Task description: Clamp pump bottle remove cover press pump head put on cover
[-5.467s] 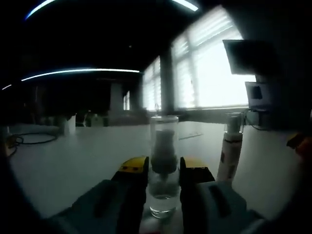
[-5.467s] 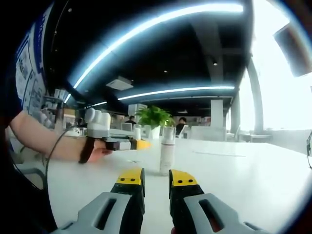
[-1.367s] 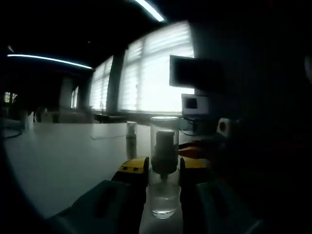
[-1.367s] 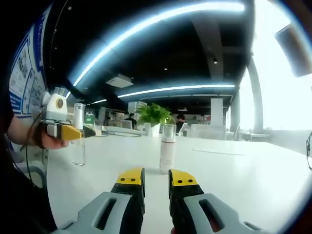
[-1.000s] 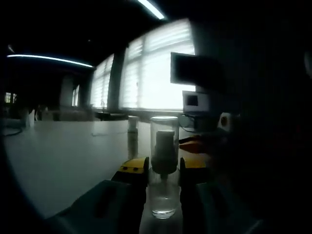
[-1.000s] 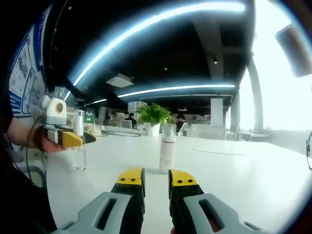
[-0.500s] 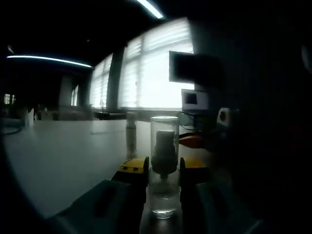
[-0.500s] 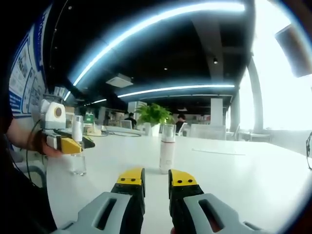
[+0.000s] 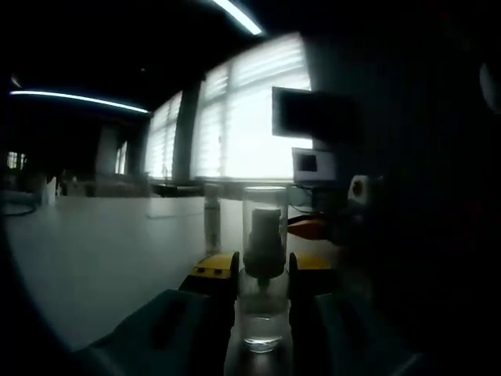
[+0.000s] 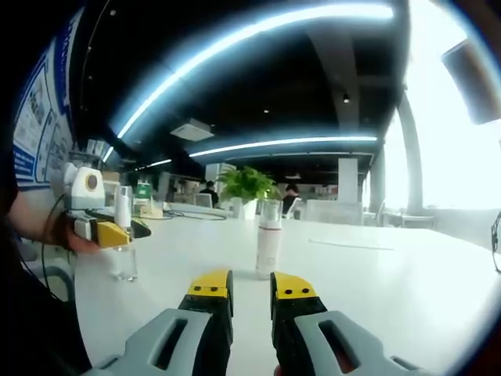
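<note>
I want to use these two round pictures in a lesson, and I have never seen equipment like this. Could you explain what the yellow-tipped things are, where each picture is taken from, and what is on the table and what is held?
A person holds a hand tool in each hand; no robot arm is involved. Each tool has two yellow-tipped fingers and carries a wide-angle camera looking forward along them.

In the left gripper view, the left gripper is shut on a clear pump bottle, its transparent cover still on.

In the right gripper view, the right gripper holds nothing, its fingers close together. Ahead of it a white bottle stands upright on the white table. At the left the other tool appears with the clear bottle, in the person's hand.
</note>
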`<control>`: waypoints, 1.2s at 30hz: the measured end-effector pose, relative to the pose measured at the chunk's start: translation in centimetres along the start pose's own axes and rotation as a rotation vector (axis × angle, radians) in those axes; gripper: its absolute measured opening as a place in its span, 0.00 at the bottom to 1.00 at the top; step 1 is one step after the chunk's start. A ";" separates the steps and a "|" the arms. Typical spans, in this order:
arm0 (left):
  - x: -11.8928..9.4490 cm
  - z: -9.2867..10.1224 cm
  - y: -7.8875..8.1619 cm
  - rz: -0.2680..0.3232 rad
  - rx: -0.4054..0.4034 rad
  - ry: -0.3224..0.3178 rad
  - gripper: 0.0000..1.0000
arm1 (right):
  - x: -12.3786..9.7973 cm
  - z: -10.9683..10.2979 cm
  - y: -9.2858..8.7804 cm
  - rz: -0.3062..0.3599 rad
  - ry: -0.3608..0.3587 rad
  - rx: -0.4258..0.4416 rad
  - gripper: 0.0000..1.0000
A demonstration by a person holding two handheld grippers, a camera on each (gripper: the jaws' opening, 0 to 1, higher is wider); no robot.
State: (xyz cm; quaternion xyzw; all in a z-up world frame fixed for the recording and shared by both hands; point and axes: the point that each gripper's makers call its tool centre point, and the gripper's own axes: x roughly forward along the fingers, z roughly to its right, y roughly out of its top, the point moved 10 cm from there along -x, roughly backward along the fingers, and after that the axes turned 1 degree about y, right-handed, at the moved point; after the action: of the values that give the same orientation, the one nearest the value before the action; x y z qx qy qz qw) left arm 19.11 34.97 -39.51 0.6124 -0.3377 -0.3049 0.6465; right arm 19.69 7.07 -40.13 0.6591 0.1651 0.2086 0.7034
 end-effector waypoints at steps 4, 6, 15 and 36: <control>0.0 0.2 -0.1 0.005 0.018 0.001 0.16 | 0.0 -0.2 0.0 -0.005 0.002 -0.002 0.13; 0.0 0.2 -0.1 0.004 0.016 0.001 0.16 | 0.0 -0.2 -0.1 -0.009 0.005 -0.005 0.13; 0.1 0.1 -0.2 0.000 0.018 0.004 0.16 | 0.1 0.0 -0.2 -0.013 0.005 -0.003 0.13; 0.1 0.1 -0.3 -0.004 0.016 -0.009 0.16 | 0.1 0.1 -0.3 -0.019 -0.003 0.001 0.13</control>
State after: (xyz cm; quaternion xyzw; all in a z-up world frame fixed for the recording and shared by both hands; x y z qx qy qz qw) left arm 19.11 34.84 -39.86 0.6168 -0.3418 -0.3063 0.6395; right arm 19.87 7.00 -40.43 0.6583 0.1703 0.2009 0.7052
